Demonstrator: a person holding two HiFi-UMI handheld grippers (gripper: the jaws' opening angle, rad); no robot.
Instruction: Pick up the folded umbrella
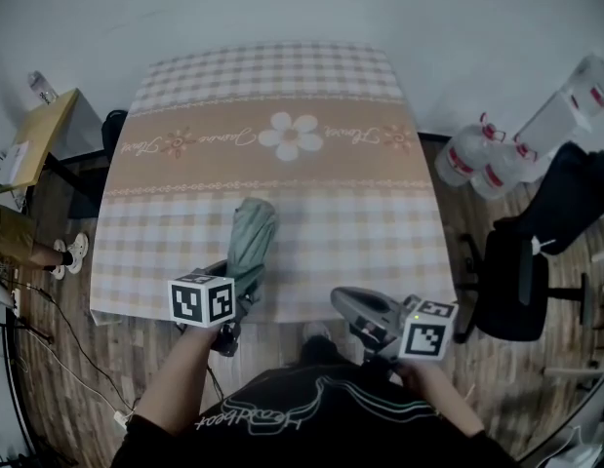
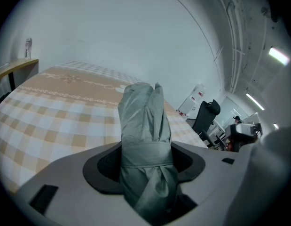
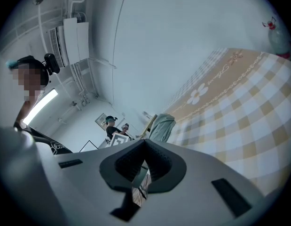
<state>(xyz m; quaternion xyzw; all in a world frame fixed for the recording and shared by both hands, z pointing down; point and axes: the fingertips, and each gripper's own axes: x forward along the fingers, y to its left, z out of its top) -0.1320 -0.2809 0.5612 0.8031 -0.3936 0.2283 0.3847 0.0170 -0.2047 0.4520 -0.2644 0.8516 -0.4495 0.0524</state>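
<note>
Your left hand-held gripper (image 1: 245,286) pinches the folded umbrella (image 1: 251,242) near its handle end. That end lies closest to you at the near edge of the bench (image 1: 360,213), so it is the easy place to take hold. The rest of the umbrella points away from you over the checked cloth. Your right hand-held gripper (image 1: 342,302) hangs off the near edge, beside the bench and apart from the umbrella. It is not needed here, and I judge one grip is enough for something this light.

The head view shows the layout but hides the contact under the marker cube. From there you cannot tell whether the far end has cleared the cloth. The left gripper view shows the grip itself. The pads stand wide on either side of the grey bundle, right at its strap (image 2: 145,154), and the canopy rises in front of the lens above the bench surface. The right gripper view shows its pads pressed together with nothing between them. It also catches the umbrella from the side, tilted up off the cloth.
</note>
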